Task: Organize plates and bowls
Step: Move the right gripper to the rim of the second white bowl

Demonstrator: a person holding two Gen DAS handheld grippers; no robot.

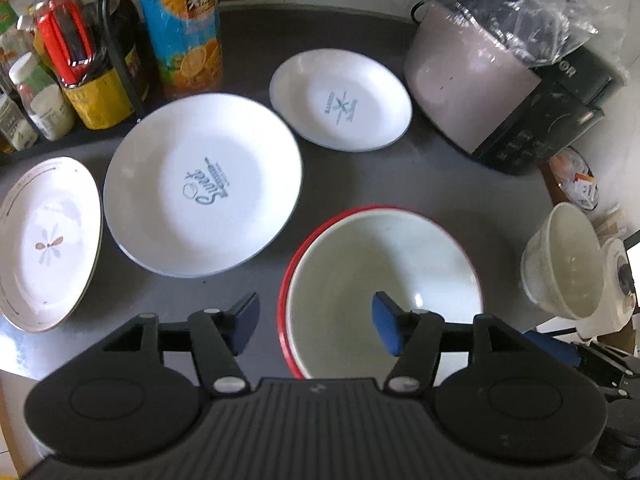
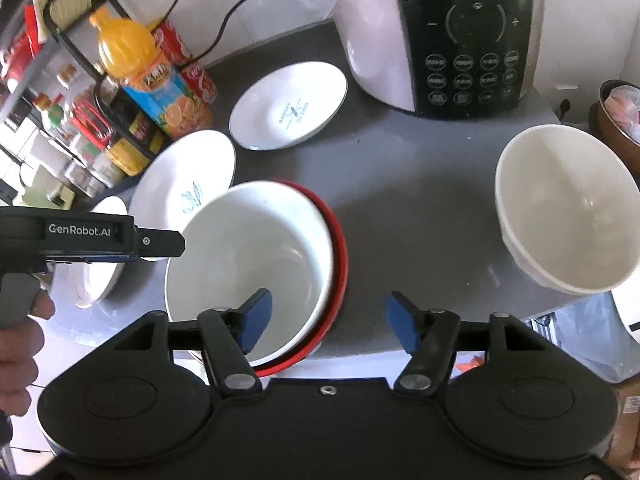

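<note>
A white bowl nested in a red-rimmed bowl sits at the front of the grey counter, also in the right wrist view. My left gripper is open, straddling its near left rim. My right gripper is open, straddling the stack's right rim. A large white plate lies left of it, a flower plate at far left, a smaller white plate behind. A cream bowl stands at the right edge.
A rice cooker stands at the back right. An orange juice bottle, cola cans and a rack of condiment bottles line the back left. The counter edge runs close under both grippers.
</note>
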